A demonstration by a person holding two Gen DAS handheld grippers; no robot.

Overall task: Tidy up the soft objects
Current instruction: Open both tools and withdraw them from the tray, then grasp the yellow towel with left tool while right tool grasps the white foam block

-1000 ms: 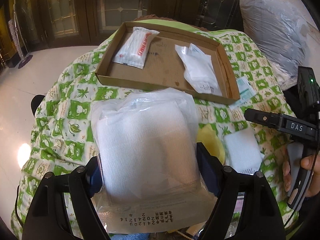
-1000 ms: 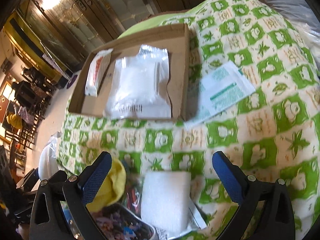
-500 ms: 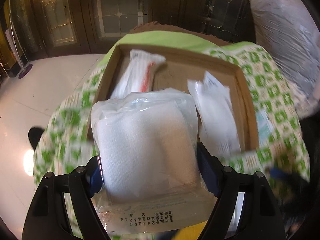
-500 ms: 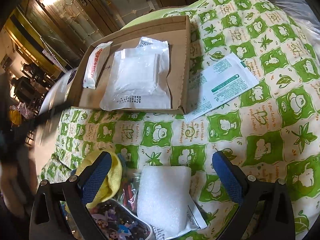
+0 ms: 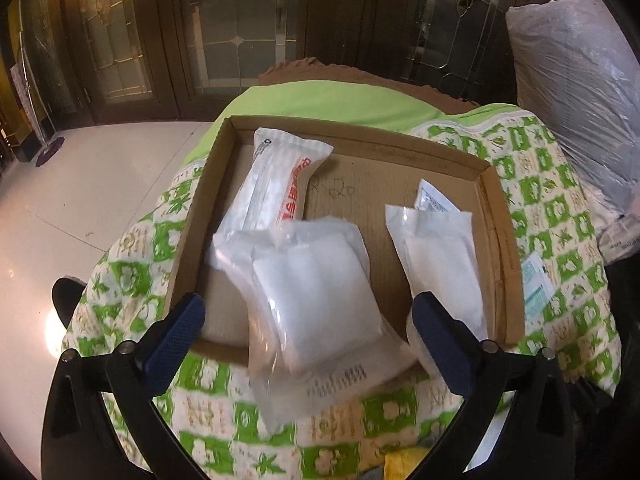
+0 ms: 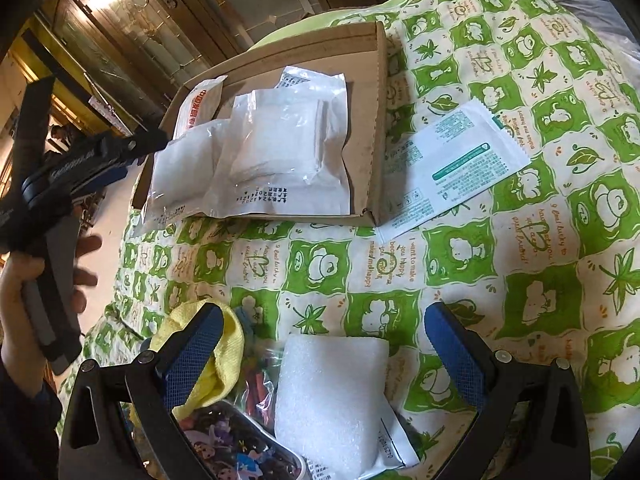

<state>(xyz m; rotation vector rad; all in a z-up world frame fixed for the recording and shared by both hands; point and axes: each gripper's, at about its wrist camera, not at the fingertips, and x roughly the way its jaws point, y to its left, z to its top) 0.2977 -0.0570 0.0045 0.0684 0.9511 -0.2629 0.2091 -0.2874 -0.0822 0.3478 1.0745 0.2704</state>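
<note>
The left gripper (image 5: 308, 320), which a second ago clamped the gauze pack (image 5: 316, 296) above the green-patterned cloth (image 5: 152, 240), now stands with its fingers spread wide and apart from the pack. The pack has left the gripper and lies across the near wall of the cardboard tray (image 5: 492, 240), its printed end overhanging onto the cloth, blurred in the left wrist view. The right wrist view now shows the left gripper (image 6: 132, 148) beside the tray.
</note>
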